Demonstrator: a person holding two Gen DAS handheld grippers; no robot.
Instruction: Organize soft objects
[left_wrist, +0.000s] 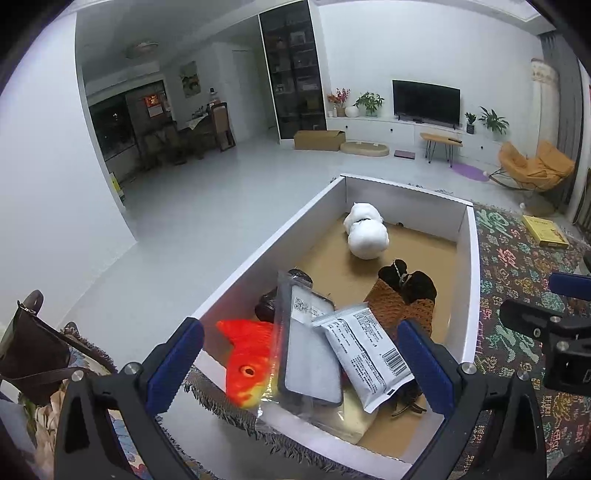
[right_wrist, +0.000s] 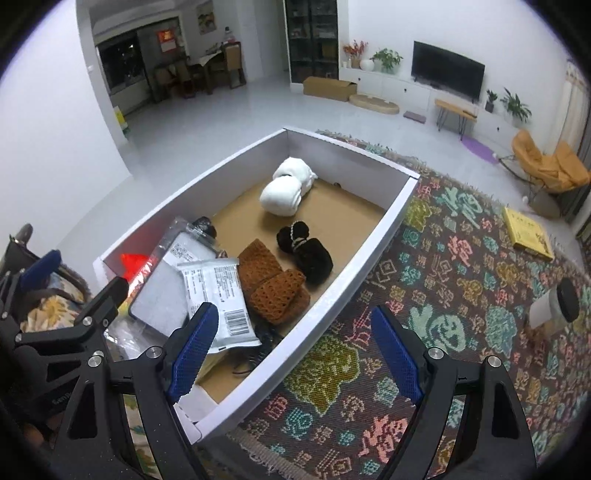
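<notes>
A white box (left_wrist: 295, 229) with a cardboard floor lies on the rug. It holds a white rolled cloth (left_wrist: 365, 232), a black fuzzy piece (left_wrist: 410, 286), a brown knitted piece (left_wrist: 388, 306), an orange fish plush (left_wrist: 243, 363) in clear wrap, a clear flat pack (left_wrist: 310, 354) and a white barcode packet (left_wrist: 369, 354). My left gripper (left_wrist: 299, 367) hovers open above the near end of the box, gripping nothing. My right gripper (right_wrist: 295, 352) is open and empty over the box's (right_wrist: 236, 173) right wall and the rug. The brown knit (right_wrist: 273, 288) lies just ahead of it.
The patterned rug (right_wrist: 461, 258) spreads to the right, with a yellow book (right_wrist: 528, 232) and a white jar with a black lid (right_wrist: 554, 306) on it. A dark bag (left_wrist: 29, 343) sits at the left. Open grey floor lies beyond the box.
</notes>
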